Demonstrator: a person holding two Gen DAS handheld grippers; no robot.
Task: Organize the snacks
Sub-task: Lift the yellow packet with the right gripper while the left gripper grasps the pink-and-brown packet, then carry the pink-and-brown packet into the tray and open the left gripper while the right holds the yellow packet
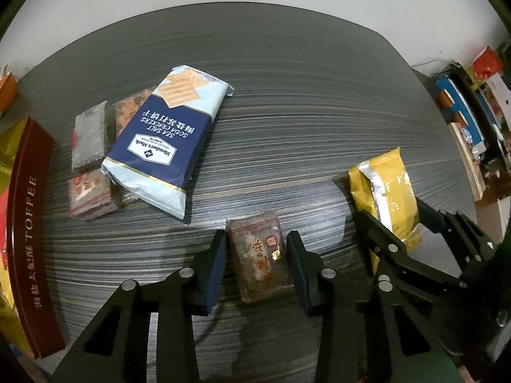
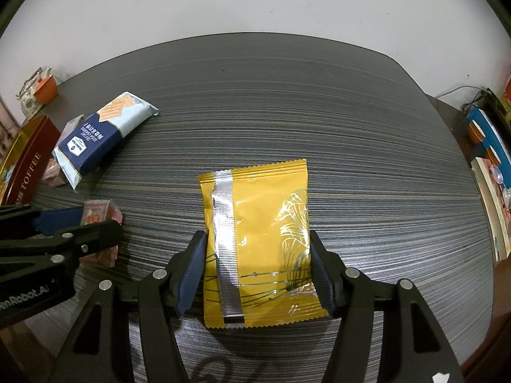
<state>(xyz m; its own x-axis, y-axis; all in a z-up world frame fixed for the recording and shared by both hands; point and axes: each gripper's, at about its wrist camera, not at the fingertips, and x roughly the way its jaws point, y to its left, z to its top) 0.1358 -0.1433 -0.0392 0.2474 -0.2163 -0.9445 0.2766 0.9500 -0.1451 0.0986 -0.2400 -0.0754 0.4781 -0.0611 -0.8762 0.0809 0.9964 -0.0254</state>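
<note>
left gripper [image 1: 257, 255] clamped on brown snack block [image 1: 260, 255] lying on table | right gripper [image 2: 257, 274] grips yellow packet [image 2: 255, 242] | left view only: three small blocks [image 1: 91, 159] under cracker pack [image 1: 166, 137] | striped dark table [image 2: 351, 159], white wall [image 2: 255, 6]

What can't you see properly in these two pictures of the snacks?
- Left wrist view: the small packets by the toffee box, partly covered by the soda crackers pack.
- Left wrist view: the toffee box, cut off by the left edge.
- Right wrist view: the yellow packet shows only its seamed back; its front is hidden.
- Right wrist view: the brown snack block, partly behind the left hand-held gripper.
</note>
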